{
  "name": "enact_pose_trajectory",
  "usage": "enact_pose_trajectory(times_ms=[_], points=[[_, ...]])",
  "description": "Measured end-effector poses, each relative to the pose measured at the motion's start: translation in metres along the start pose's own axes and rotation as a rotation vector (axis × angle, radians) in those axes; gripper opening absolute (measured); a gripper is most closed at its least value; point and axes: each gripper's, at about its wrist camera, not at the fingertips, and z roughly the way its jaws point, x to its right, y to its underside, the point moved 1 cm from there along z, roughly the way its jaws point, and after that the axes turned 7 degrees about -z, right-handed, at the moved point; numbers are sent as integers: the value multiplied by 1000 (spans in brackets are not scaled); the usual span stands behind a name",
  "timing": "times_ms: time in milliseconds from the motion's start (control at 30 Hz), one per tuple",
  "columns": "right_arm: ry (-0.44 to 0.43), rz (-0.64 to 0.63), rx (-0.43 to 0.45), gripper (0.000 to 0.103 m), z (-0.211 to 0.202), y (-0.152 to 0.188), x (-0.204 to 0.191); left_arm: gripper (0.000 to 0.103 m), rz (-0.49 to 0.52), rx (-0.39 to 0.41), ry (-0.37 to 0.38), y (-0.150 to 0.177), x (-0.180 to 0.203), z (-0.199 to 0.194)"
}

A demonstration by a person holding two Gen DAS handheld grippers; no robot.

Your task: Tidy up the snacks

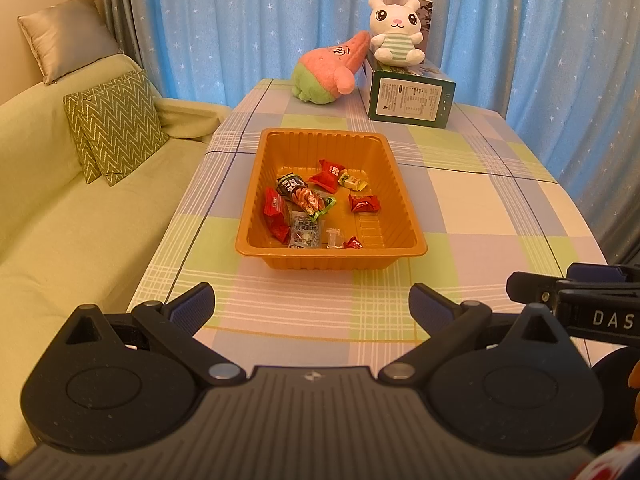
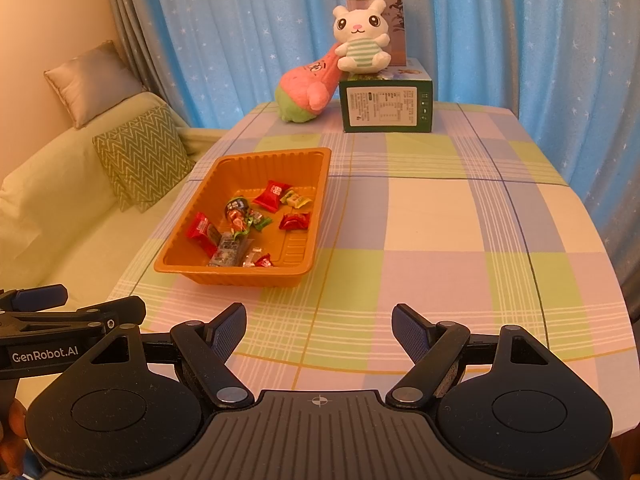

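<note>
A: Where are the snacks (image 1: 316,204)?

B: All in the orange tray (image 1: 256,184), which sits on the checked counter (image 1: 480,216). Red, green and clear wrappers lie loose on its floor, mostly toward its left and near side.

A: And the two grippers?

B: The left gripper (image 1: 312,304) hangs over the counter's near edge, fingers (image 1: 192,306) wide with nothing between them. The right gripper (image 2: 319,326) is just beside it, fingers wide too, and empty.

A: What is at the far end?

B: A green box (image 1: 410,98) with a white bunny (image 1: 396,30) on top, and a pink plush (image 1: 332,68) leaning against it. A sofa (image 1: 60,208) with cushions runs along the left, blue curtains behind
</note>
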Motion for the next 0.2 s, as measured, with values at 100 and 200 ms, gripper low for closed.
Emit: enact_pose_trajectory(times_ms=[100, 200], points=[[0, 1, 1, 80, 0, 0, 0, 103, 5, 5, -8, 4, 1, 0], [2, 3, 4, 80, 1, 1, 0, 103, 7, 7, -5, 5, 1, 1]])
